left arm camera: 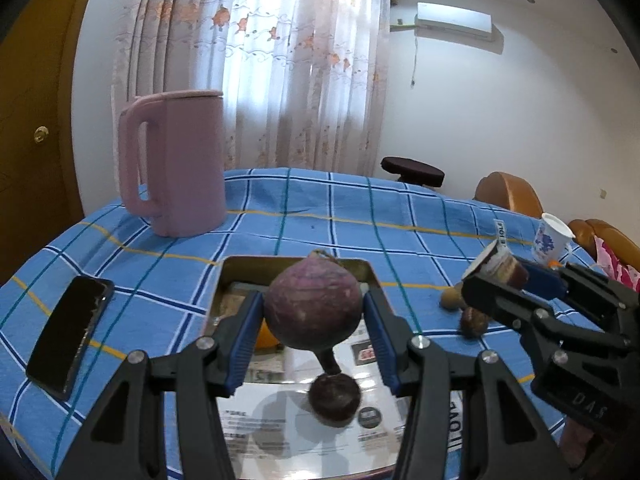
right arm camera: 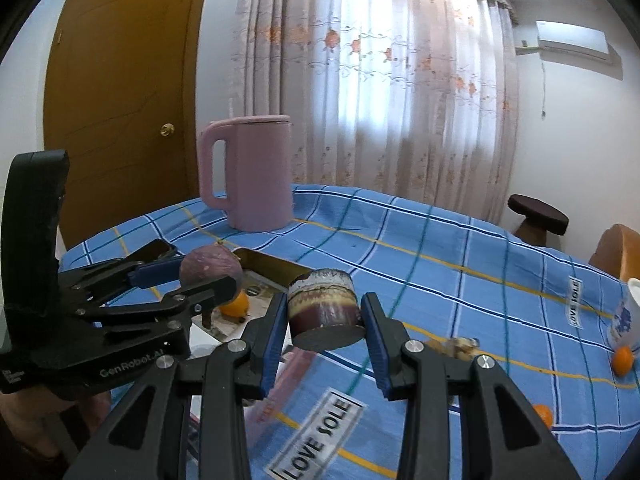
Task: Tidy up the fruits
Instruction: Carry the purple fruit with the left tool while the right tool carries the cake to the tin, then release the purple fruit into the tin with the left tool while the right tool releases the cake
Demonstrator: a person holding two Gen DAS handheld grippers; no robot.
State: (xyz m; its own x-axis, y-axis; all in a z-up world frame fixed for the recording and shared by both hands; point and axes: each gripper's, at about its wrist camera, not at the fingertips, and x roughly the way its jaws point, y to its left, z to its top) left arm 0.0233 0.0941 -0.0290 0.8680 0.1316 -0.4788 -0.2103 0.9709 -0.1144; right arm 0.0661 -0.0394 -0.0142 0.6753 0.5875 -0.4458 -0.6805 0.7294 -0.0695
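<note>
My left gripper (left arm camera: pixel 314 312) is shut on a round purple turnip-like root (left arm camera: pixel 312 304) and holds it above a shiny metal tray (left arm camera: pixel 296 266). The root's reflection shows in the tray, and an orange (left arm camera: pixel 265 338) lies in the tray behind the left finger. My right gripper (right arm camera: pixel 326 312) is shut on a short purple-brown cut cylinder of sugarcane (right arm camera: pixel 325 306), held above the blue checked tablecloth (right arm camera: pixel 440 264). It also shows in the left wrist view (left arm camera: pixel 500 266). The left gripper (right arm camera: pixel 188 280) with the root (right arm camera: pixel 210 268) is seen at left, over the tray (right arm camera: pixel 272 266) and orange (right arm camera: pixel 236 305).
A pink kettle (left arm camera: pixel 176 164) stands at the back left. A black phone (left arm camera: pixel 70 332) lies left of the tray. Small brown fruits (left arm camera: pixel 460 308) lie right of the tray. A printed paper cup (right arm camera: pixel 624 316) and two oranges (right arm camera: pixel 623 360) are at the right. Chairs stand beyond the table.
</note>
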